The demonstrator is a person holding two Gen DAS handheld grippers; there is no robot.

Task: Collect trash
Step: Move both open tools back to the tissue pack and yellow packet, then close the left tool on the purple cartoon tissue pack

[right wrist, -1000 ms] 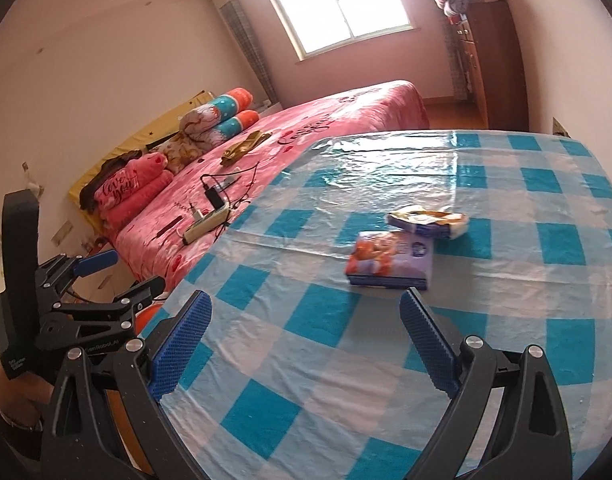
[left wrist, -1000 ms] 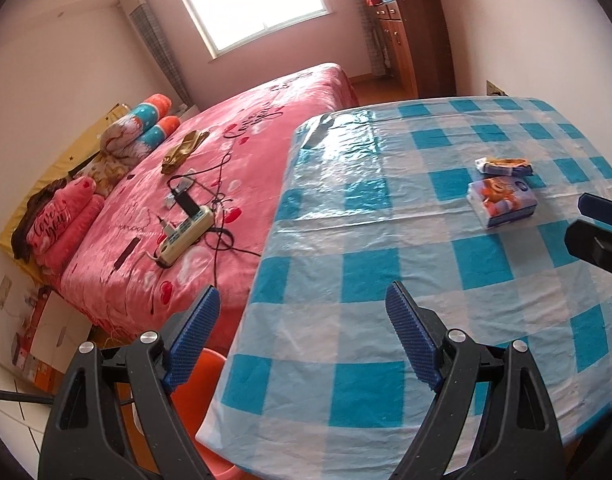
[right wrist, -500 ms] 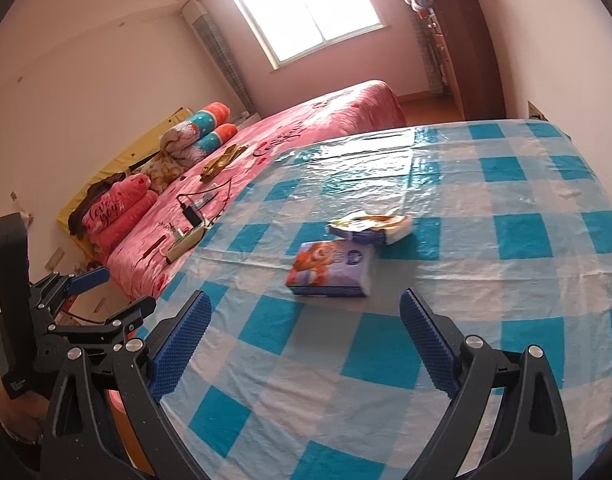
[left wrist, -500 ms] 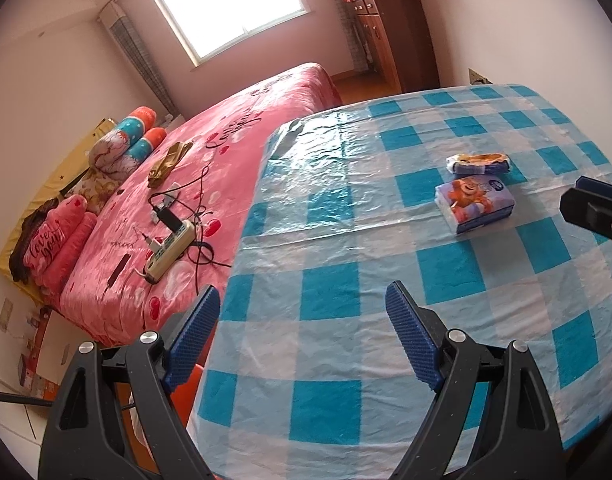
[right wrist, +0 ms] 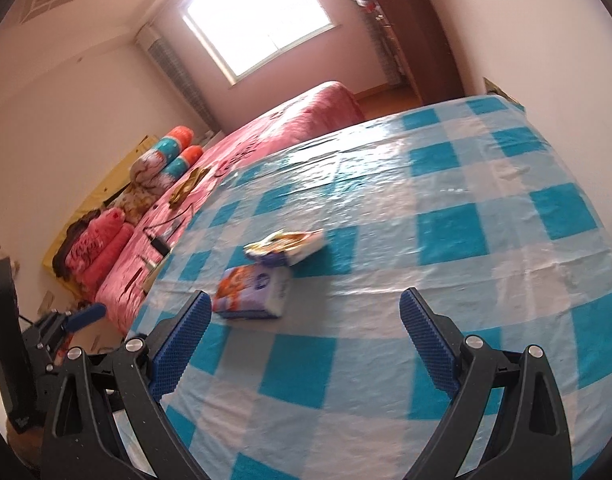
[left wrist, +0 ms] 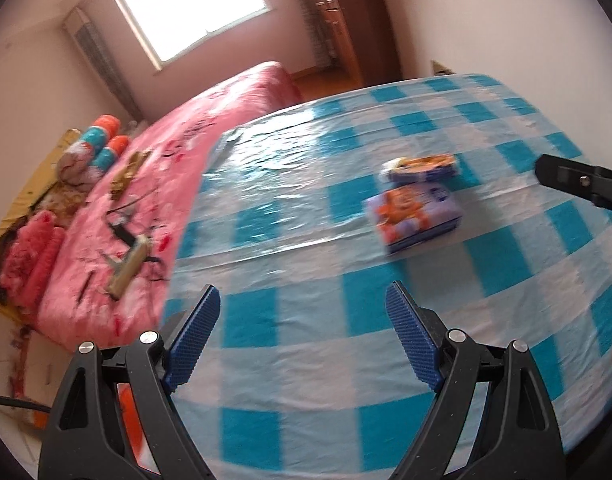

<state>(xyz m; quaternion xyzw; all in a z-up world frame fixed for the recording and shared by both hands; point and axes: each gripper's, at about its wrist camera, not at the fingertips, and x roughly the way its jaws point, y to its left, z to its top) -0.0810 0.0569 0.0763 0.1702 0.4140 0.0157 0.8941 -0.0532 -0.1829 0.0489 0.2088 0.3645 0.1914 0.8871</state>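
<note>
Two tissue packs (right wrist: 253,293) on checked table (right wrist: 466,240), both grippers' jaws wide open — empty.

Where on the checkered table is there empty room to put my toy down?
Most of the checkered table is bare: the wide stretch on the wall side of the tissue pack and the far end toward the window. The near edge is free too, but both claws hover there. It's crowded only where the crumpled wrapper lies right behind the pack.
</note>
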